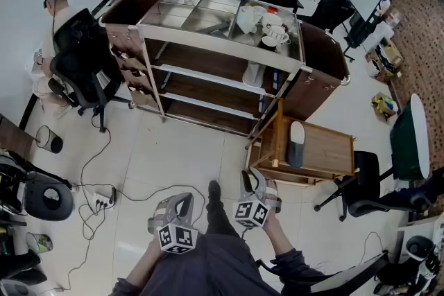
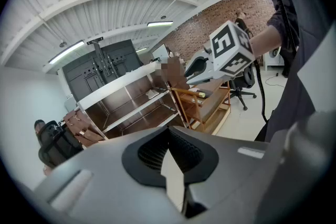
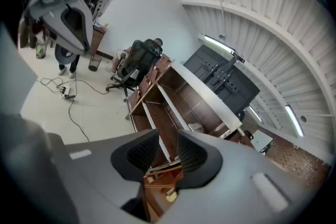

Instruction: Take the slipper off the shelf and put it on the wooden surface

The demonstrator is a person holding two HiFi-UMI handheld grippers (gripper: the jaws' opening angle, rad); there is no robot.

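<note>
A: So where does the slipper (image 1: 296,143) lie?

B: Flat on the wooden tabletop (image 1: 331,148) of the small cart, which stands just beside the right end of the shelf (image 1: 208,76). That is where the task wants it, though one moment cannot tell whether the task put it there.

A: And which way from the jaws?

B: Ahead of the person and off to the right. The right gripper (image 3: 161,152) is the nearer one. The left gripper (image 2: 169,136) sits further over on the person's other side. Both are held low, close to the body and well apart from the slipper.

A: Its long axis?

B: It runs away from the person, toward the shelf. The grey covered end looks nearest the person and the pale end farthest, so the toe probably points back at the person.

A: And the jaws themselves?

B: The left pair meets at the tips with nothing between. The right pair stands a little apart and holds nothing; only the shelf and cart show through the gap.
</note>
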